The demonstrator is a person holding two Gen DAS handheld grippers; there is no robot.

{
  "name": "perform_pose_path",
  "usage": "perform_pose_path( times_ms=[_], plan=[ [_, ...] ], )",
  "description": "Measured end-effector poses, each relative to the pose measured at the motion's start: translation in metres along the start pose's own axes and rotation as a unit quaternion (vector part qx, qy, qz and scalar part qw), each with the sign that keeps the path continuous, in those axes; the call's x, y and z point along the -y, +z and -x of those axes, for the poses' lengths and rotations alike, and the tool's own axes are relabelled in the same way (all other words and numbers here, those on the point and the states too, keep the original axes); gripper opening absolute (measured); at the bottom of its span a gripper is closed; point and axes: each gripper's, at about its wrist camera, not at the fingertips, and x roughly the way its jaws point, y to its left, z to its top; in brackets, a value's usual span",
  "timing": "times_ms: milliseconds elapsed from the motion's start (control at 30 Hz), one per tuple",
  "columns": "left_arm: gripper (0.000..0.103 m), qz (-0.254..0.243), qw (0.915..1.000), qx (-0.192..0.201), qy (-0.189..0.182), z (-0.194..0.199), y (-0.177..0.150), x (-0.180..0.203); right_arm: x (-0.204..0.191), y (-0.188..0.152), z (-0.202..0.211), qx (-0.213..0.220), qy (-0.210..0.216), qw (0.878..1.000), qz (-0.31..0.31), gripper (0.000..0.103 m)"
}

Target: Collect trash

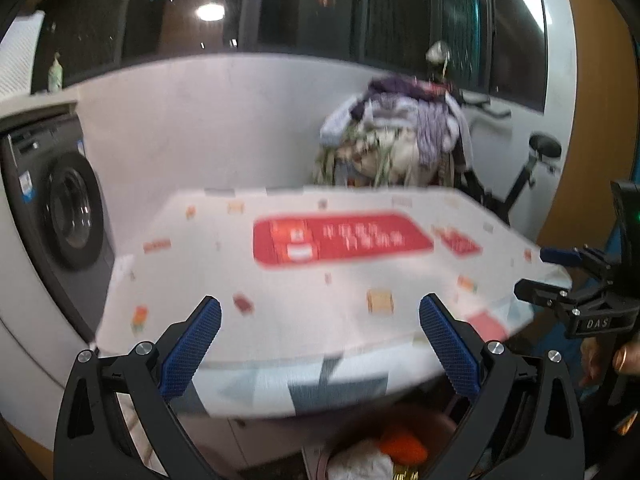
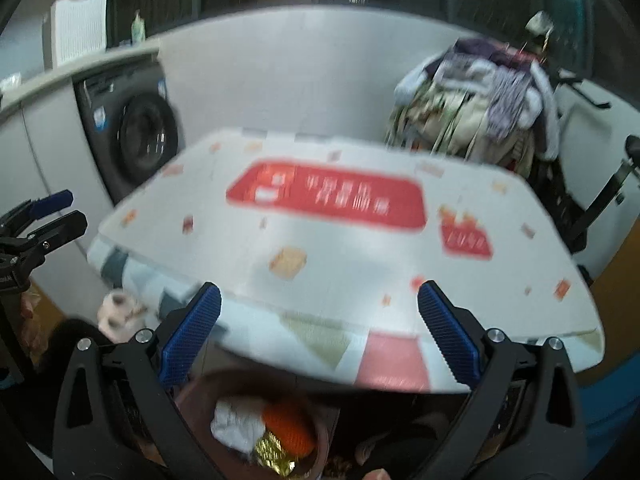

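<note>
Below the flat printed table (image 2: 360,248), a round brown bin (image 2: 192,396) holds crumpled trash; both ribbed-padded grippers gape empty.

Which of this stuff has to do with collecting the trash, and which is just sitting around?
Part of the job:
bin
white crumpled paper
orange item
gold wrapper
both open, empty grippers: left gripper, right gripper

Just lying about:
washing machine
clothes pile
table
toilet roll

dim indoor light; a ceiling lamp reflection (image 1: 210,11) glares in the dark window (image 1: 304,4). both fisheye views are motion-blurred, the table print (image 2: 326,196) smeared, edges bent and vignetted black
</note>
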Motion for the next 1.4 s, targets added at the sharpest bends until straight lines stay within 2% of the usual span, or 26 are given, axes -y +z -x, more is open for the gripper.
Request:
perform_pose_path(
  times_ms=[100,167,233,467,667,867,1400],
  plan=[
    [0.097,-0.012,0.9988,0.033,0.034,0.017,0.023,0.005,0.004,0.021,0.024,0.039,-0.008,0.999,-0.015,0.097],
    [0.097,-0.029,0.9958,0.049,0.071,0.027,0.036,0.012,0.007,0.030,0.036,0.055,-0.011,0.998,-0.020,0.097],
    [0.097,-0.031,0.9948,0.055,0.080,0.033,0.043,0.016,0.008,0.037,0.048,0.070,-0.016,0.997,-0.021,0.097],
    [0.097,-0.010,0.9976,0.047,0.050,0.049,0.055,0.019,0.004,0.045,0.069,0.085,-0.027,0.996,-0.018,0.097],
    [0.097,-0.022,0.9964,0.052,0.064,0.055,0.059,0.027,0.002,0.046,0.079,0.095,-0.026,0.995,-0.018,0.097],
    [0.097,-0.045,0.9952,0.045,0.075,0.054,0.057,0.036,0.001,0.043,0.075,0.084,-0.027,0.996,-0.017,0.097],
    [0.097,-0.051,0.9952,0.042,0.072,0.053,0.056,0.040,-0.001,0.040,0.072,0.075,-0.027,0.997,-0.024,0.097]
  ],
)
